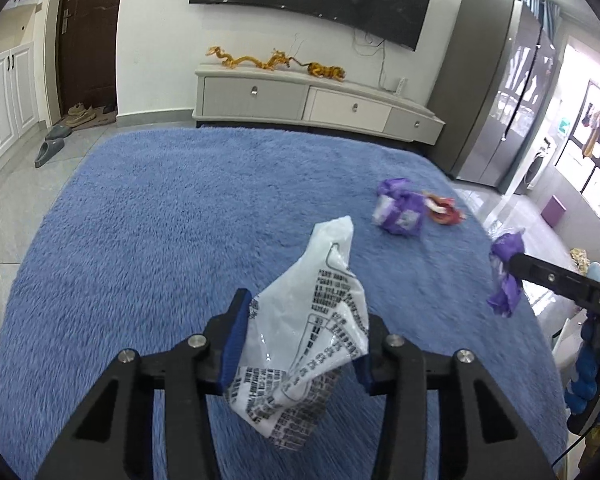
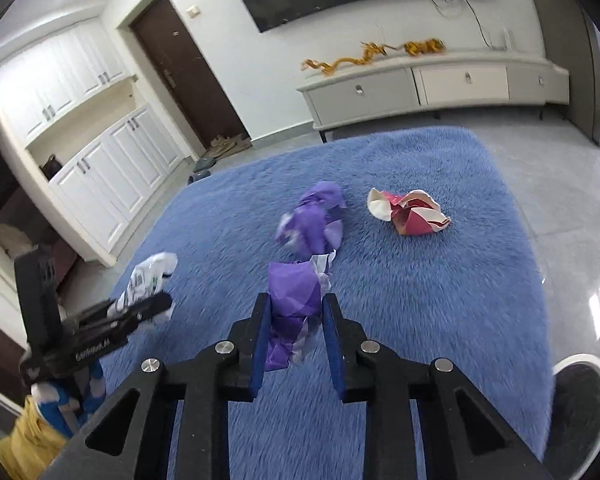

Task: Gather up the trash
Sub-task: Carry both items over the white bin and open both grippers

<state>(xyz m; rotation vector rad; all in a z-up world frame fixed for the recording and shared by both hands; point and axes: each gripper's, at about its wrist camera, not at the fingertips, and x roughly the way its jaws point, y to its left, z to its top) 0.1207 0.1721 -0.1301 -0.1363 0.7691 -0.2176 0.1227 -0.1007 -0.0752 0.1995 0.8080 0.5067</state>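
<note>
Above a blue shag rug (image 1: 140, 240), the left gripper (image 1: 300, 344) pinched a printed white plastic wrapper (image 1: 312, 320); the right gripper (image 2: 296, 320) clamped a purple wrapper (image 2: 292, 300). Both looked light, crinkly, best nipped mid-fold.

White plastic wrapper (image 1: 308, 328) with black print, crumpled, at lower centre of the left view, held off the blue rug (image 1: 160, 240). Purple wrapper (image 2: 294, 312), crumpled, lower centre of the right view. Second purple wrapper (image 2: 314, 220) and red-and-white wrapper (image 2: 410, 212) lie apart on the rug at mid-frame.
</note>
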